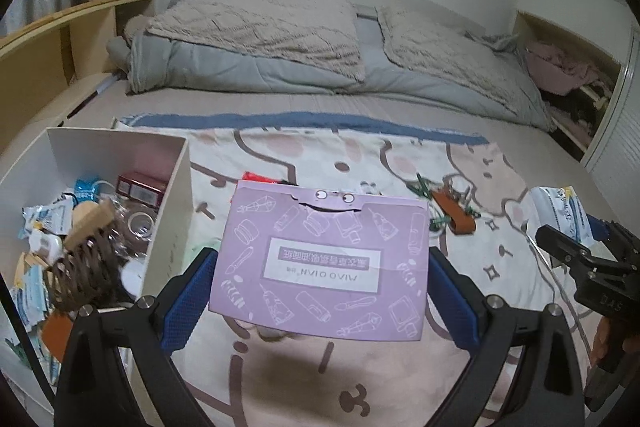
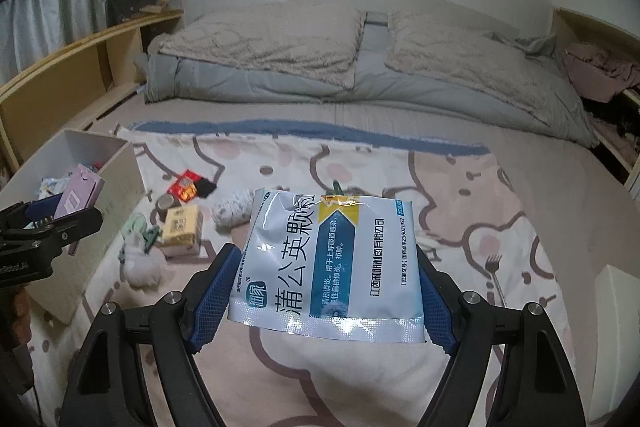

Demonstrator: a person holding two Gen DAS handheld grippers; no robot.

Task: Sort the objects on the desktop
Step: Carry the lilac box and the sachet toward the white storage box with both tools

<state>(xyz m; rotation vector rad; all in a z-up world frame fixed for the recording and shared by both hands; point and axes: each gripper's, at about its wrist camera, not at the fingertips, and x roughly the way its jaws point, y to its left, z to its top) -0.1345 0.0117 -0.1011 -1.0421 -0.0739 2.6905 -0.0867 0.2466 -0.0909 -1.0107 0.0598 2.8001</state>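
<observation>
Two light items are held above a cartoon-print blanket [image 2: 360, 163] spread on a bed, each pinched across its width by a hand-held gripper.

The left gripper [image 1: 320, 291] is clenched on a flat purple box [image 1: 320, 263], its blue pads pressing the box's two short sides. The box looks like thin cardboard: stiff enough to hold shape, probably light, and liable to buckle if squeezed harder. Its side edges look the soundest place to grip, as here. It sits just right of the open white bin [image 1: 176, 195], which already holds packets, tape and other small clutter.

The right gripper [image 2: 326, 291] is closed on a blue-and-white sachet [image 2: 332, 259], torn open along its top edge. The sachet appears soft, glossy and slippery, so it could slide or spill; the sealed lower band between the pads seems the firmest hold.

Still loose on the blanket are a yellow carton [image 2: 182, 227], a red packet [image 2: 186, 187], a small roll [image 2: 232, 213] and a brown strap [image 1: 454, 213] amid green clips.
</observation>
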